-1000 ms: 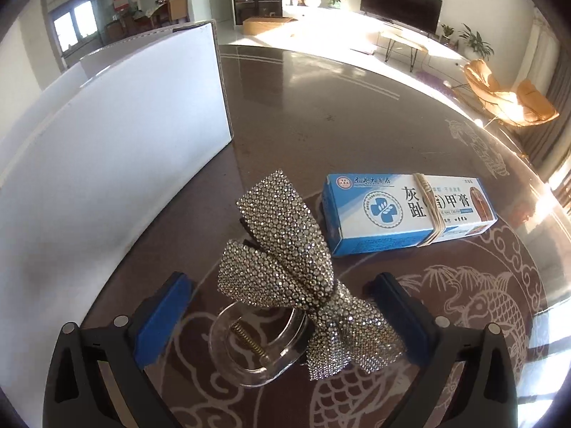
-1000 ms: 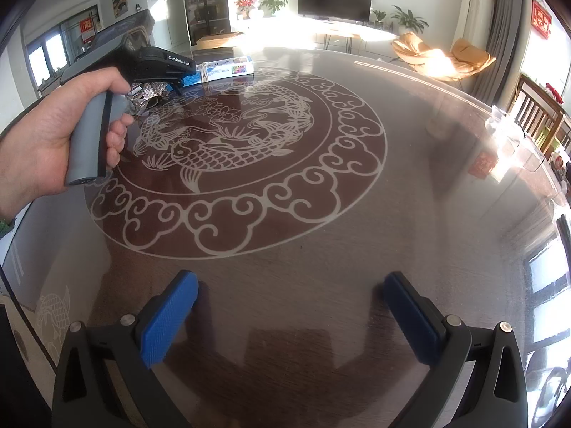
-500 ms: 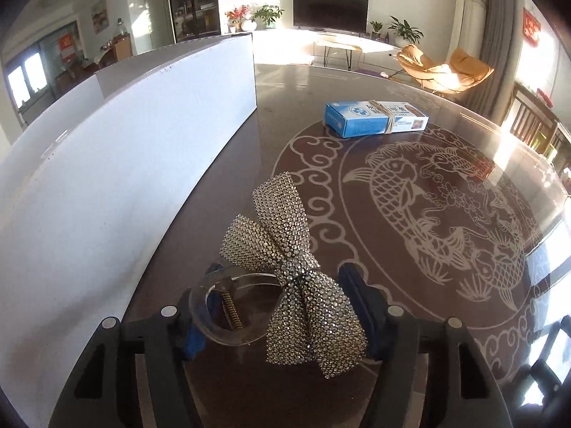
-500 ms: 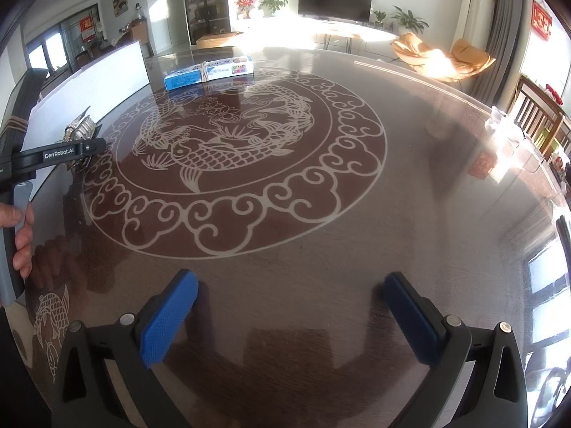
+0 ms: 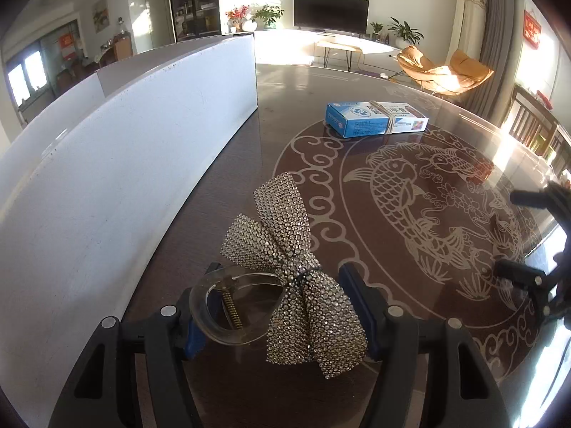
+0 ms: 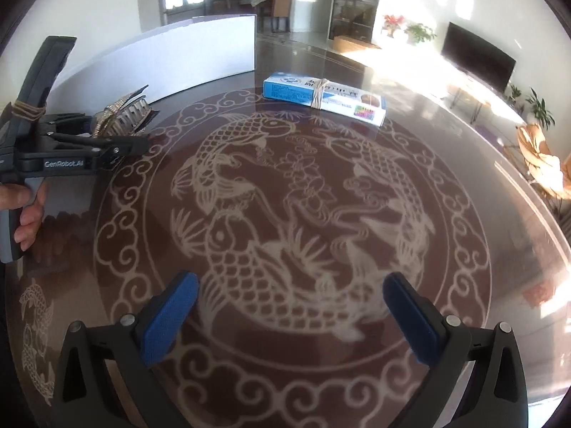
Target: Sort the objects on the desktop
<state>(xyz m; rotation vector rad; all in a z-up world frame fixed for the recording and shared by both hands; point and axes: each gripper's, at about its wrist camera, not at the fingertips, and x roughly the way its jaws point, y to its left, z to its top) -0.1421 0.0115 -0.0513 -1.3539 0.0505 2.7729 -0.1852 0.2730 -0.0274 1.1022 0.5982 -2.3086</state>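
Left tool (image 5: 282,306) clamped on rhinestone bow clip (image 5: 296,278); right tool (image 6: 292,314) apart.

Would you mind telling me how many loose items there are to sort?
2: a hair clip held in the left gripper beside the white bin, and a box lying on the table's far side.
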